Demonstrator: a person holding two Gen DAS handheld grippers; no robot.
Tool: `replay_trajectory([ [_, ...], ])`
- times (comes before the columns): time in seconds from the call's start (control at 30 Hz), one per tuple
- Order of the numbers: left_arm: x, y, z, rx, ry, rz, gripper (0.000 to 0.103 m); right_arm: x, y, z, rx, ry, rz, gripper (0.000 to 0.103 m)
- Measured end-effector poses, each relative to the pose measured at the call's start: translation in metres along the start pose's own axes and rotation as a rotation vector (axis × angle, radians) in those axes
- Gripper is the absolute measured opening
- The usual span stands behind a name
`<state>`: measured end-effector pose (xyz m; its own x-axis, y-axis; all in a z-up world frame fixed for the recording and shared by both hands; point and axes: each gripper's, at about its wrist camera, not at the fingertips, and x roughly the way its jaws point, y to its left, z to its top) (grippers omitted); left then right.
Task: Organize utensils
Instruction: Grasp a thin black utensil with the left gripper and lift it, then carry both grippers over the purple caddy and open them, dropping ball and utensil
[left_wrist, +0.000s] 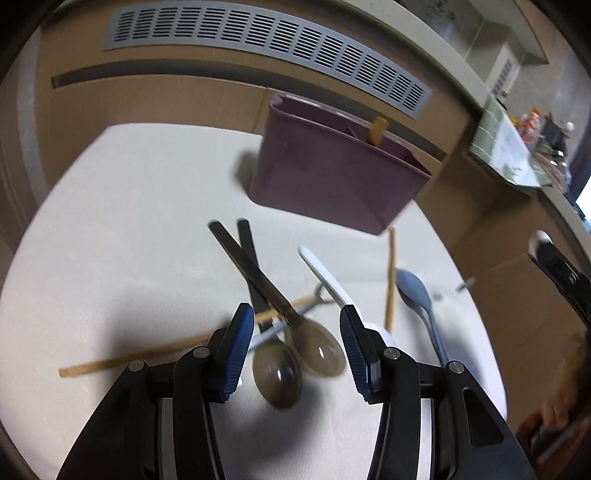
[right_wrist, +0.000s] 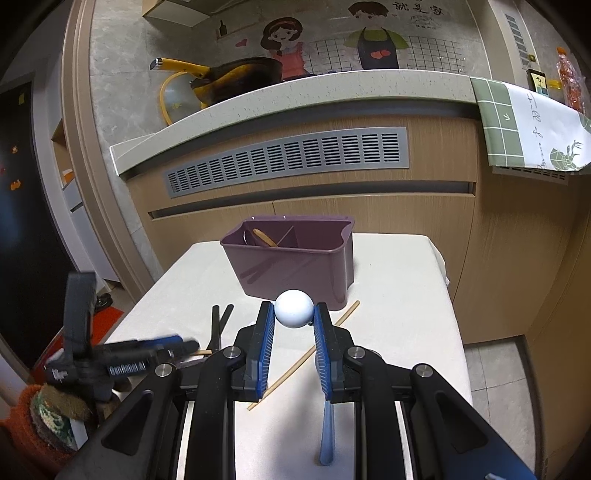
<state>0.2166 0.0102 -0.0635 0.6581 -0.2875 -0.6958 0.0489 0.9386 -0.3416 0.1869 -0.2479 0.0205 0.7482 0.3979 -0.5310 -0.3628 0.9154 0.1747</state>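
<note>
- The left hand-held gripper hangs with its blue pads wide apart over two dark spoons on the white worktop, holding nothing.
- The right hand-held gripper is clamped on a pale blue spoon, bowl up, handle hanging.
- The purple holder stands beyond.

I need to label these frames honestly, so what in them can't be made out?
- Left wrist: metal utensil under the dark spoons, blurred and covered.
- Left wrist: white spoon bowl, hidden by a finger.
- Right wrist: purple holder contents, walled off.
- Right wrist: pale blue spoon, partly hidden by the right gripper.
</note>
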Motion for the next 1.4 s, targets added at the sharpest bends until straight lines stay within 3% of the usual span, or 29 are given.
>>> replay_trajectory([
  [0.13,0.026,0.009,0.025,-0.100,0.035,0.100,0.043,0.003,-0.001,-0.001,0.012,0.005,0.008,0.019],
  [0.27,0.064,0.012,0.037,-0.083,0.124,0.224,0.038,0.002,0.000,-0.003,0.003,-0.005,0.001,0.019],
  [0.3,0.064,0.008,0.039,-0.058,0.096,0.249,0.038,0.001,0.001,-0.003,-0.004,-0.011,-0.004,0.019],
  [0.37,0.072,0.000,0.042,-0.021,0.121,0.282,0.038,0.001,0.001,-0.003,-0.013,-0.016,-0.011,0.019],
  [0.4,0.074,-0.002,0.044,-0.009,0.124,0.270,0.037,0.001,0.002,-0.003,-0.016,-0.018,-0.013,0.019],
  [0.43,0.076,-0.002,0.045,-0.003,0.127,0.252,0.022,0.002,0.002,-0.003,-0.015,-0.019,-0.011,0.019],
  [0.5,0.069,0.005,0.048,-0.038,0.130,0.186,0.012,0.002,0.002,-0.001,-0.010,-0.022,-0.005,0.019],
  [0.53,0.057,0.007,0.048,-0.053,0.103,0.140,0.012,0.000,0.002,0.000,-0.012,-0.028,-0.001,0.019],
  [0.67,0.003,0.003,0.041,-0.031,-0.033,0.077,0.011,-0.007,0.004,0.004,-0.035,-0.055,0.004,0.019],
  [0.8,-0.031,0.001,0.037,-0.052,-0.097,0.019,0.003,-0.002,0.001,0.013,0.012,-0.022,0.080,0.019],
  [0.9,-0.053,-0.002,0.043,-0.051,-0.165,-0.033,0.003,-0.001,-0.001,0.018,0.058,0.001,0.150,0.019],
  [1.03,-0.079,-0.008,0.057,0.000,-0.264,-0.028,0.003,-0.004,0.000,0.029,0.066,-0.004,0.177,0.019],
  [1.17,-0.084,-0.007,0.076,-0.007,-0.283,-0.064,0.003,-0.006,0.005,0.038,0.041,-0.018,0.167,0.019],
  [1.23,-0.096,-0.013,0.095,-0.001,-0.338,-0.091,0.003,-0.007,0.010,0.051,0.019,-0.026,0.159,0.019],
  [1.33,-0.126,-0.030,0.136,0.045,-0.508,-0.150,0.003,-0.020,0.018,0.090,-0.017,-0.124,0.181,0.019],
  [1.4,-0.131,-0.040,0.160,0.069,-0.602,-0.141,0.003,-0.028,0.024,0.119,-0.046,-0.207,0.175,0.019],
])
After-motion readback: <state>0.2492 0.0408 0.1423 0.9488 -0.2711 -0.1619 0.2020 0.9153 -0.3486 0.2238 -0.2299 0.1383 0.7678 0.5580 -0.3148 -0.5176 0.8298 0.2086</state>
